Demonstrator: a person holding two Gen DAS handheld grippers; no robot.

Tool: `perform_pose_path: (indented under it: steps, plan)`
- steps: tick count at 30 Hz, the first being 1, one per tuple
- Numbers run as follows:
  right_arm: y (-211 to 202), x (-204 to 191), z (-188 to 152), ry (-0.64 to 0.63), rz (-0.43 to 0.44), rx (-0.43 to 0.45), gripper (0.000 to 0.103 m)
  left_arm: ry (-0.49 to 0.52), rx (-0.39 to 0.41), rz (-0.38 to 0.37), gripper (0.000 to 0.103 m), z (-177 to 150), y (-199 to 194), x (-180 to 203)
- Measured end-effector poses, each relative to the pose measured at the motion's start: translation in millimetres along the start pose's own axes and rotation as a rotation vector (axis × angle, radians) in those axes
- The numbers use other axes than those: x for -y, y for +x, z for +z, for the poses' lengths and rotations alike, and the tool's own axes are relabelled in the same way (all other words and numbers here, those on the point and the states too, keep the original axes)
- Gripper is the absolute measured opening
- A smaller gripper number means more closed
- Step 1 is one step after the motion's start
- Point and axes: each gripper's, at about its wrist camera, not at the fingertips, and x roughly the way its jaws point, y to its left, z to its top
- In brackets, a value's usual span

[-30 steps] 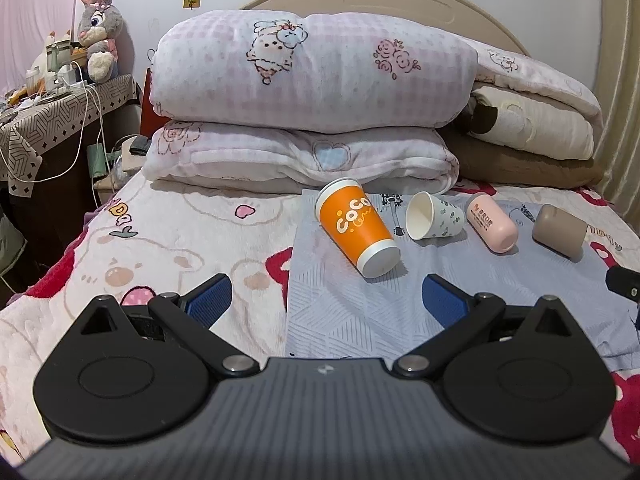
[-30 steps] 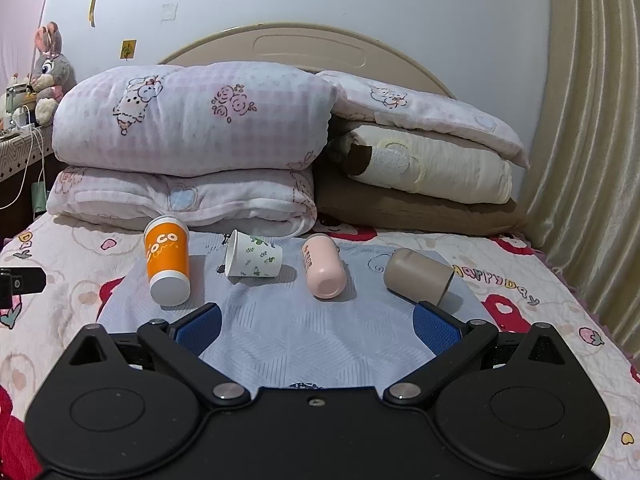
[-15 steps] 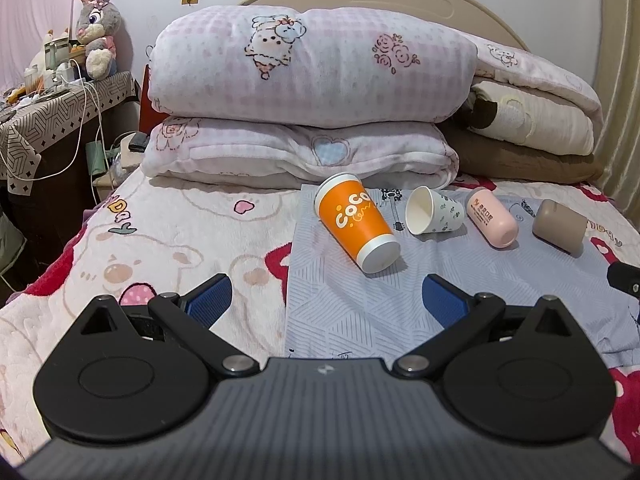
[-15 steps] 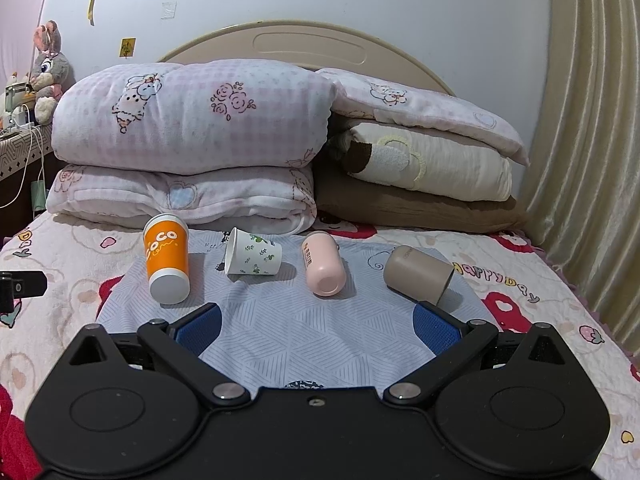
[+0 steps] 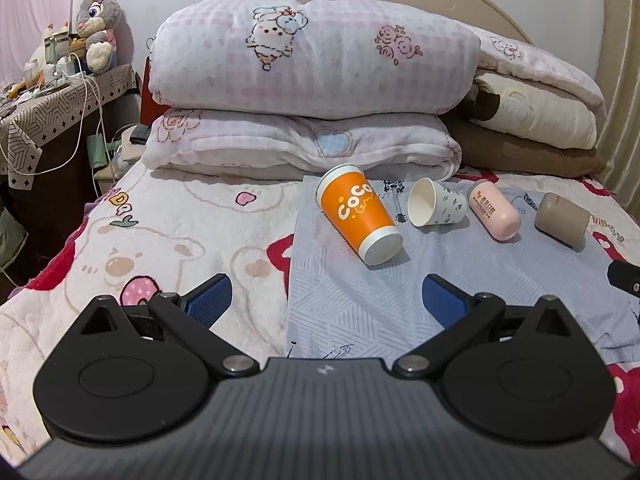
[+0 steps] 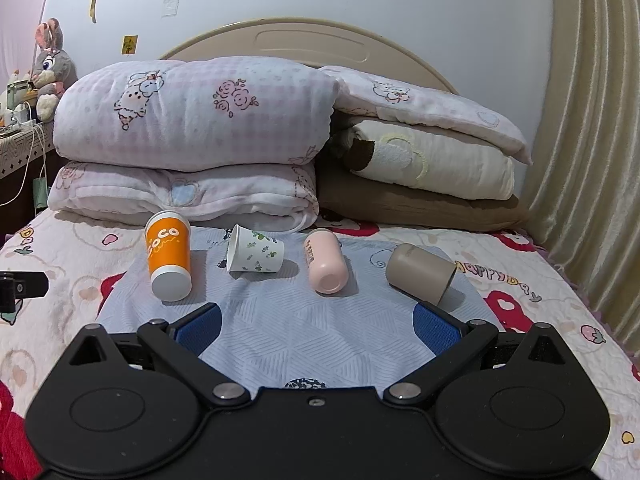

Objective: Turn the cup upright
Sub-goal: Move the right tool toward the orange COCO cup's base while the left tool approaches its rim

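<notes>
Several cups lie on their sides on a pale blue cloth point(image 5: 360, 312) on the bed: an orange "CoCo" cup point(image 5: 358, 212) point(image 6: 169, 256), a white leaf-print paper cup point(image 5: 436, 203) point(image 6: 255, 255), a pink cup point(image 5: 494, 216) point(image 6: 325, 266) and a taupe cup point(image 5: 562, 219) point(image 6: 420, 273). My left gripper point(image 5: 326, 296) is open and empty, short of the orange cup. My right gripper point(image 6: 318, 322) is open and empty, short of the pink and taupe cups.
Stacked quilts and pillows point(image 5: 312, 92) point(image 6: 192, 132) fill the head of the bed behind the cups. A cluttered side table point(image 5: 48, 96) with cables and a plush rabbit stands at the left. A curtain point(image 6: 592, 160) hangs at the right.
Both grippers have edged slightly forward and lower toward the cups. Both stay open and the cups have not moved.
</notes>
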Motion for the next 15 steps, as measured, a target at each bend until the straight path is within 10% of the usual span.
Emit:
perform_pose_path:
  steps: [15]
  plan:
    - [7, -18, 36, -0.076, 0.215, -0.002, 0.103, 0.075, -0.077, -0.039, 0.103, 62, -2, -4]
